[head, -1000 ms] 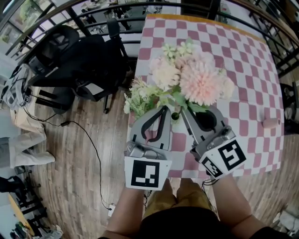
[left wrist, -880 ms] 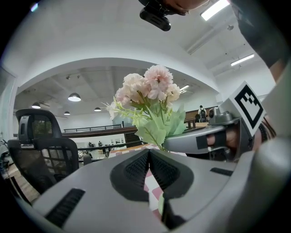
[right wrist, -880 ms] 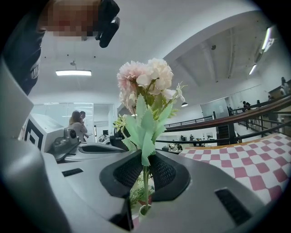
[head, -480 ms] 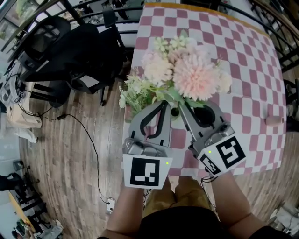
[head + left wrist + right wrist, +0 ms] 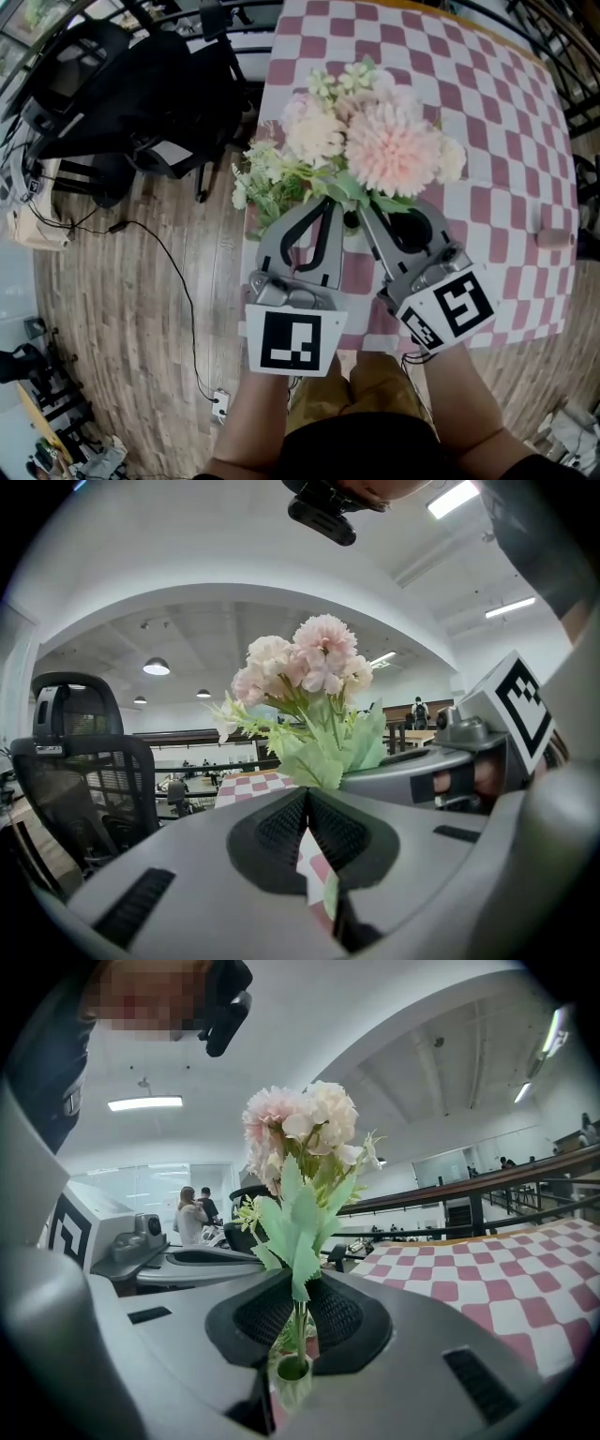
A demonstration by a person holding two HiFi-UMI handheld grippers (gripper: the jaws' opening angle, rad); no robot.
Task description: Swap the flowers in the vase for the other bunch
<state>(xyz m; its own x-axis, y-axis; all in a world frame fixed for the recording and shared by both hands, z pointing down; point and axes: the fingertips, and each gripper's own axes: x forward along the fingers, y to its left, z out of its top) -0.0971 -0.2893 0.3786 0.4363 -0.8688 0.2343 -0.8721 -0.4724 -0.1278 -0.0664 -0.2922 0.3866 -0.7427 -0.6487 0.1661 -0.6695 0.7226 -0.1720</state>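
Right gripper (image 5: 298,1309) is clamped on the pink bunch (image 5: 384,150) stems right at the little vase (image 5: 292,1373) mouth, and left gripper (image 5: 307,803) is closed on nothing, so I reckon a crooked push tips that unheld vase.

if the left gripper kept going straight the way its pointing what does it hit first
Most likely the green leaves at the base of the pink and cream flower bunch, which sit just past the left gripper's closed tips. How near is hard to judge.
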